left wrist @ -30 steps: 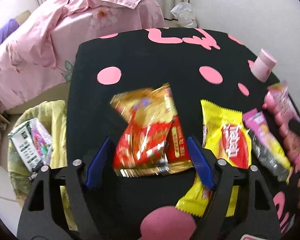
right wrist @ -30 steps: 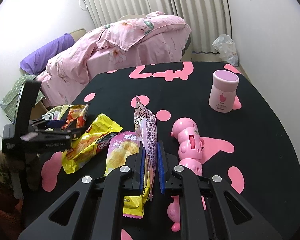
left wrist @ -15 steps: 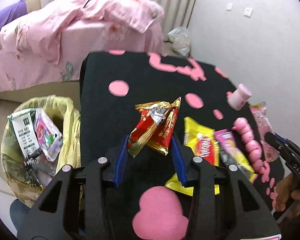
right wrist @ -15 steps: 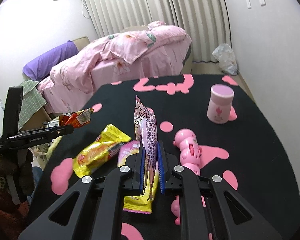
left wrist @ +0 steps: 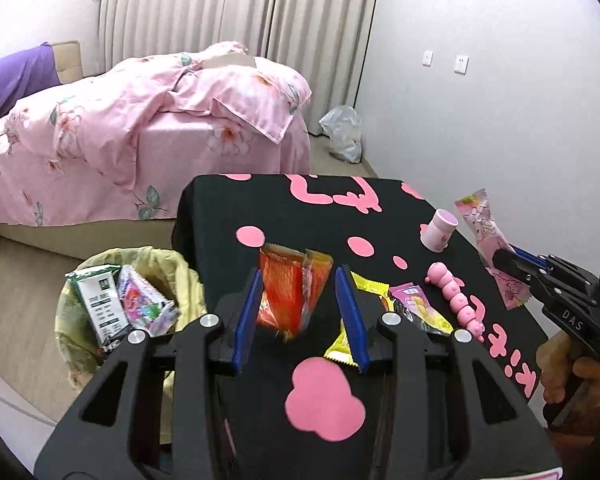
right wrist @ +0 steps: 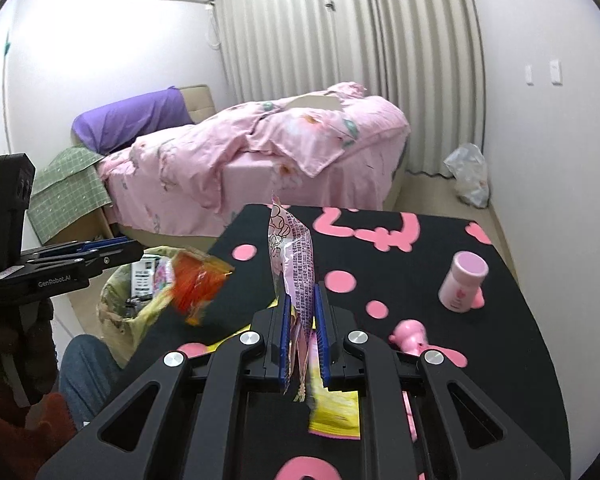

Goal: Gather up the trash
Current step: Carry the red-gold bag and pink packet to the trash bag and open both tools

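A crumpled red and gold snack wrapper (left wrist: 288, 292) hangs above the black table (left wrist: 284, 208) between the blue pads of my left gripper (left wrist: 296, 280). Its jaws are closing and pinch the wrapper. In the right wrist view that wrapper (right wrist: 196, 284) floats beside the table's left edge, near the bin. My right gripper (right wrist: 302, 300) is shut on a tall pink wrapper (right wrist: 296, 248), held upright above the table. A yellow wrapper (left wrist: 366, 284) and a purple-pink one (left wrist: 416, 304) lie on the table.
A bin lined with a yellow bag (left wrist: 76, 280) stands on the floor left of the table, with cartons inside. A pink caterpillar toy (left wrist: 456, 300) and a pink jar (left wrist: 440, 232) sit on the table's right half. A bed with pink bedding (left wrist: 140, 128) lies beyond.
My left jaws narrowed onto the red wrapper and lifted it off the table. Both grippers rose, the right one still carrying the pink wrapper.
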Available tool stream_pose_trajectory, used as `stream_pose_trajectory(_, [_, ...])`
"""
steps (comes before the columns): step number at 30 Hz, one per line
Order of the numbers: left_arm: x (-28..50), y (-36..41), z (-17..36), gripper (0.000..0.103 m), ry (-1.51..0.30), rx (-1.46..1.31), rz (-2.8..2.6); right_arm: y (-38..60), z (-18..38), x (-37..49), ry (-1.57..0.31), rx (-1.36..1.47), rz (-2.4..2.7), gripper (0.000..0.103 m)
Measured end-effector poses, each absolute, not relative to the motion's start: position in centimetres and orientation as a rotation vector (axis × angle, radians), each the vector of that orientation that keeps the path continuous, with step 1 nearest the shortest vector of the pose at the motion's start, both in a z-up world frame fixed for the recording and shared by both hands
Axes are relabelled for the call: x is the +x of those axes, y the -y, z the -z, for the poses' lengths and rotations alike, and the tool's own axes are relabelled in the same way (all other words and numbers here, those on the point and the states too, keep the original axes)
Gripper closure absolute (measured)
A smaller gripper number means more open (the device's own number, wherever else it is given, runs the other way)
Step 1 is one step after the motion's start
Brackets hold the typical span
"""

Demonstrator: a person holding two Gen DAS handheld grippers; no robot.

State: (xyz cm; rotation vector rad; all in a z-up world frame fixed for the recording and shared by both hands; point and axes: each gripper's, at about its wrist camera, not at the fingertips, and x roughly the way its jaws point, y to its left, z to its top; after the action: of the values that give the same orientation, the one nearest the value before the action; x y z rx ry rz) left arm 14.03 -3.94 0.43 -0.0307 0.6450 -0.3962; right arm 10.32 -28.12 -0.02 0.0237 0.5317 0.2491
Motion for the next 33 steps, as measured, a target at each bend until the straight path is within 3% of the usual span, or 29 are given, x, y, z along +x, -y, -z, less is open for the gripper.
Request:
stream_pose_trajectory(3, [14.1, 2.2, 0.0, 0.073, -0.653, -0.072, 0.408, 26.7, -0.2, 10.5, -0.535, 0.002, -0.262, 0.09])
stream_pose_trajectory(7, [14.5, 0.5, 1.5, 0.073, -0.684, -0.132, 0.448, 26.2, -0.2, 10.5, -0.537, -0.014, -0.262, 0.09])
stream_pose_trajectory(11, [15.4, 0.2, 3.8, 0.051, -0.703, -0.177, 0.524, 27.2, 0.9, 11.0, -0.573, 0.025, -0.259, 0.09])
stream_pose_trajectory(18, [18.8, 4.0, 6.6, 0.041, -0.77, -0.029, 0.546, 28.2, 2.8, 11.4, -0.604, 0.03, -0.246, 0.09])
stream_pose_trajectory(24, [23.2, 7.8, 9.2, 0.041, -0.858, 0.171, 0.512, 29.0, 3.9, 12.1, -0.626, 0.052, -0.236, 0.09])
stream_pose_trajectory(25, [23.5, 8.0, 9.5, 0.041, -0.873, 0.183, 0.505, 29.1, 3.9, 12.1, -0.627, 0.055, -0.235, 0.09])
stream_pose_trajectory(27, [24.1, 8.2, 10.0, 0.055, -0.897, 0.19, 0.477, 29.2, 3.9, 12.1, -0.627, 0.057, -0.235, 0.09])
stream_pose_trajectory(30, [24.2, 7.4, 9.6, 0.066, -0.912, 0.103, 0.475, 29.3, 3.7, 11.9, -0.619, 0.058, -0.237, 0.09])
stream_pose_trajectory(33, [23.3, 6.3, 8.7, 0.069, -0.885, 0.035, 0.47, 29.3, 3.5, 11.8, -0.612, 0.059, -0.237, 0.09])
